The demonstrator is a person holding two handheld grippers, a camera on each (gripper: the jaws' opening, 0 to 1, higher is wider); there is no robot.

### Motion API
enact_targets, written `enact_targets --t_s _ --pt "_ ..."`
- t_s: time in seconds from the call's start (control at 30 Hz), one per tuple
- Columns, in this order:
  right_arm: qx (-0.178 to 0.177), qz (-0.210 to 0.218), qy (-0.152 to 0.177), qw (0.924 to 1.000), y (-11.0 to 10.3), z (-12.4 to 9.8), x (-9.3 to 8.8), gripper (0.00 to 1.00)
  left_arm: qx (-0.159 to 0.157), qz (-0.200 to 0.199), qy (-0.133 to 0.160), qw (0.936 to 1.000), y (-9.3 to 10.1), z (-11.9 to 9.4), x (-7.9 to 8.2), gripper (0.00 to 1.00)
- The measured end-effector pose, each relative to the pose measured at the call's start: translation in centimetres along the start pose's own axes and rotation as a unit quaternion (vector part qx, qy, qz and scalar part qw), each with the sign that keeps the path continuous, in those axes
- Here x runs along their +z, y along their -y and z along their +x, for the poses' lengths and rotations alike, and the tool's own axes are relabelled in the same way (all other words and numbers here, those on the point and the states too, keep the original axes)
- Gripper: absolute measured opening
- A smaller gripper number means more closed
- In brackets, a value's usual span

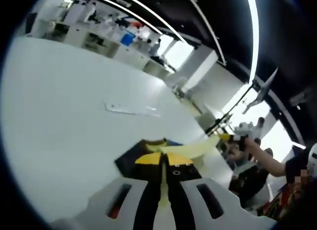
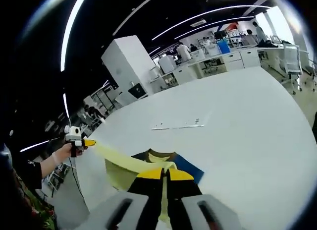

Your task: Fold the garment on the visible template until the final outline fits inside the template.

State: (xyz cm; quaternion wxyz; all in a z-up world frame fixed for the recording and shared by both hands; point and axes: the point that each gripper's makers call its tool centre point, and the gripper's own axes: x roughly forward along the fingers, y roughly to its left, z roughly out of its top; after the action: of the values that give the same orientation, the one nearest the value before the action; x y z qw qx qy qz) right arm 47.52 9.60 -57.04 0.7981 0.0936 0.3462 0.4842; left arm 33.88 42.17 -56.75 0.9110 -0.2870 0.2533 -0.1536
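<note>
Fold barely begun | my left tool (image 1: 162,178) and right tool (image 2: 164,183) each clamped on yellow garment (image 2: 121,165), stretched above white surface (image 2: 237,121) | template unclear at 12 o'clock

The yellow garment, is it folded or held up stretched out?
Stretched out: the garment spans from the right hand-held gripper to the left hand-held gripper, above the table.

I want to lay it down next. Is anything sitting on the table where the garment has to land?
Nothing visible blocks it. Both tongs, left and right, pinch the yellow garment above the white table. Only a thin flat strip lies farther out.
</note>
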Motion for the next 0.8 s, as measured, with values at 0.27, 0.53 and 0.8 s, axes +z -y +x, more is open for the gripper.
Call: enact_targets --t_s 0.27,0.53,0.8 --pt "-0.01 0.021 -0.003 0.9997 2.4 3.7 -0.1 0.0 0.034 -0.018 -0.011 0.9992 -4.0 2.9 -0.7 0.0" --pt "-0.025 0.068 -0.009 0.9973 5.8 7.2 -0.8 0.0 0.055 -0.051 -0.013 0.9971 -7.4 5.8 -1.6 0.0" --pt "-0.037 0.079 -0.033 0.9957 7.2 9.4 -2.6 0.0 0.076 -0.064 -0.035 0.9944 -9.8 7.5 -3.7 0.0"
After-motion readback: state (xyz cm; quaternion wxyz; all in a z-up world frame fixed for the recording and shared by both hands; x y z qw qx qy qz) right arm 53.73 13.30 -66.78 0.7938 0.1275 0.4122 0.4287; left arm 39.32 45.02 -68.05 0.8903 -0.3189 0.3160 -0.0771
